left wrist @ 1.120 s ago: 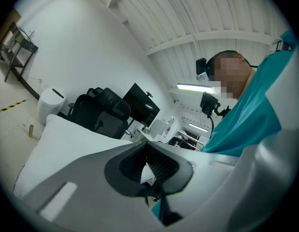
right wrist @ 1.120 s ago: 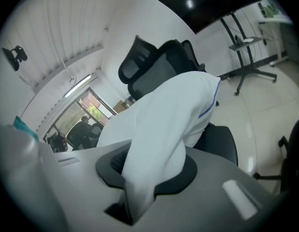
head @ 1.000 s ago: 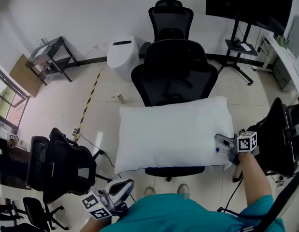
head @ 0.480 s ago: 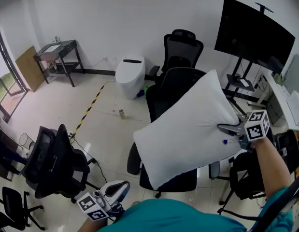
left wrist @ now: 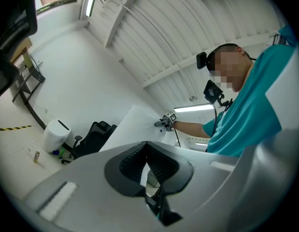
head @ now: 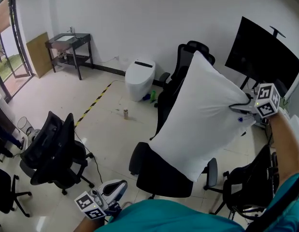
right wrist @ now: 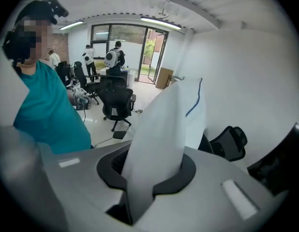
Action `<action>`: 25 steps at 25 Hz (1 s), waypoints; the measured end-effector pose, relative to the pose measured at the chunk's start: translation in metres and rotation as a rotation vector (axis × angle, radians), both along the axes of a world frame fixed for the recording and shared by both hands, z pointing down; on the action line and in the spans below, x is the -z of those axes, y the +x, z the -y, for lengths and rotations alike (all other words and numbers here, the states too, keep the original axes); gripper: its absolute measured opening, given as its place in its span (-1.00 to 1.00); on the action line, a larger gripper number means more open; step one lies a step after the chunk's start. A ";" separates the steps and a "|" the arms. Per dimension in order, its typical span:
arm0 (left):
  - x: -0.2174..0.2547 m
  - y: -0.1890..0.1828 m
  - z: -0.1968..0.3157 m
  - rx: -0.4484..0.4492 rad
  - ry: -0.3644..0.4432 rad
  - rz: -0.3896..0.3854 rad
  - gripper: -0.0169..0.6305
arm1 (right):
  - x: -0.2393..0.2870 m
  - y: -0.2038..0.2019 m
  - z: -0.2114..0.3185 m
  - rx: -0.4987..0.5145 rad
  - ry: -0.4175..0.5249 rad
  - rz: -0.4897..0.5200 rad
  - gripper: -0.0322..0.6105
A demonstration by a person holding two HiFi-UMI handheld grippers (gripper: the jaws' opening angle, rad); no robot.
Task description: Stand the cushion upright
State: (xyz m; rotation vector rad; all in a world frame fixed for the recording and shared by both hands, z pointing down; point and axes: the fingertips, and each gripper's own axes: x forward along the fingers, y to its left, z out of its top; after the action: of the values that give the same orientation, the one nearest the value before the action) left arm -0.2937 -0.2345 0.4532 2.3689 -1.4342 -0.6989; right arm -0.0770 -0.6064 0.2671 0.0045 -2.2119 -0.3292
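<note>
Cushion (head: 202,115) stands tilted over the office chair (head: 156,173), low corner at its seat. The right gripper (head: 240,108) pinches the top edge.

The left gripper (left wrist: 148,161) is pressed together, empty, away from the chair.

In the right gripper view only thin cloth is pinched. It might slip, and the cushion could flop off the chair.

Setting: an open office or test room.

Indicators:
- Several black mesh office chairs (head: 52,149) stand loose on a pale tiled floor (head: 108,129).
- A large dark screen (head: 263,57) on a stand is placed near the white wall (head: 139,18).
- A small black table (head: 69,41) stands against that wall.
- Yellow-and-black tape (head: 93,104) is laid on the floor.
- Glass doors (right wrist: 125,45) open to the outside.
- Strip lights (right wrist: 161,23) run overhead.
- A white toilet unit (head: 141,77) stands on the open floor.
</note>
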 end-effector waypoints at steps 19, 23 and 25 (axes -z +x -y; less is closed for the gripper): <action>-0.019 0.002 -0.017 0.093 -0.132 0.023 -0.91 | -0.157 -0.031 0.049 0.177 0.065 -0.195 -0.51; -0.026 0.006 -0.011 0.089 -0.177 0.038 -0.91 | -0.298 -0.021 0.105 -0.016 0.188 -0.373 0.09; -0.028 0.008 -0.010 0.088 -0.198 0.049 -0.91 | -0.351 -0.001 0.137 -0.246 0.296 -0.437 0.11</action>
State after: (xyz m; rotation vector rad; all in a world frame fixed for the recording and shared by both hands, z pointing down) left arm -0.2859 -0.2245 0.4811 2.1968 -1.5585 -0.4971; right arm -0.0783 -0.7437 0.6184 0.3323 -1.6928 -0.4676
